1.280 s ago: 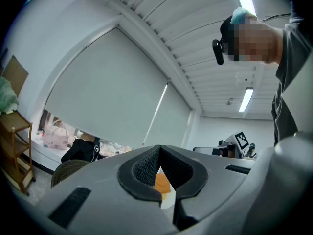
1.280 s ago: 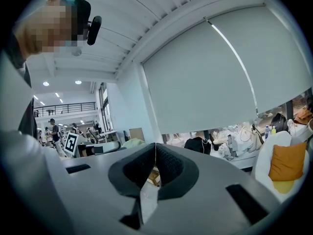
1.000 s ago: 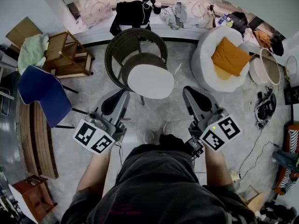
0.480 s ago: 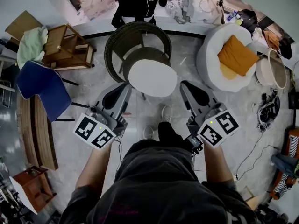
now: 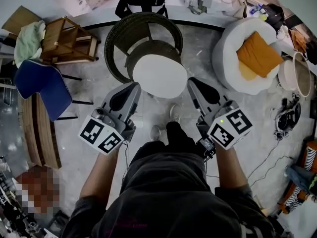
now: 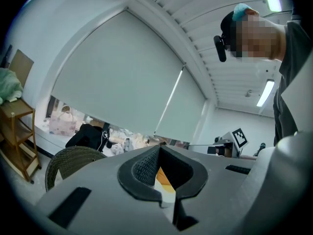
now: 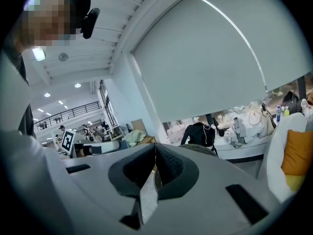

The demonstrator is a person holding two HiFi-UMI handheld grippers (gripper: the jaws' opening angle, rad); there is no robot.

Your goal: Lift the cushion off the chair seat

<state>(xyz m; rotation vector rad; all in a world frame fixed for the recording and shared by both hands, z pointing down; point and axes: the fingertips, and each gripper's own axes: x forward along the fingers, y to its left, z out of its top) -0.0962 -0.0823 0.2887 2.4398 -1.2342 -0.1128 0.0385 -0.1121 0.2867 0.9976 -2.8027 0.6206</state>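
- Only the head view shows the white cushion (image 5: 159, 76). It lies flat on the seat of the wicker chair (image 5: 119, 38), ahead of the fingertips and between the two pairs.
- Neither gripper view shows the cushion. The left gripper view catches the chair's woven back beyond and to the left of its fingertips. The right gripper view catches an orange pillow (image 7: 296, 156) far off to the right of its fingertips.
- The head view places that pillow in a white armchair (image 5: 223, 48), well apart from the right fingertips.
- The person's left forearm (image 5: 101, 177) and right forearm (image 5: 229, 168) reach forward side by side. The left gripper (image 5: 135, 85) and the right gripper (image 5: 191, 81) are held close to level, noses dipped a little and angled slightly toward each other.
- The left fingertips sit just beside the cushion's near left edge and the right fingertips just beside its near right edge. Whether either touches it cannot be told.
- On both grippers the fingers are pressed together at the tips, with nothing held between them.
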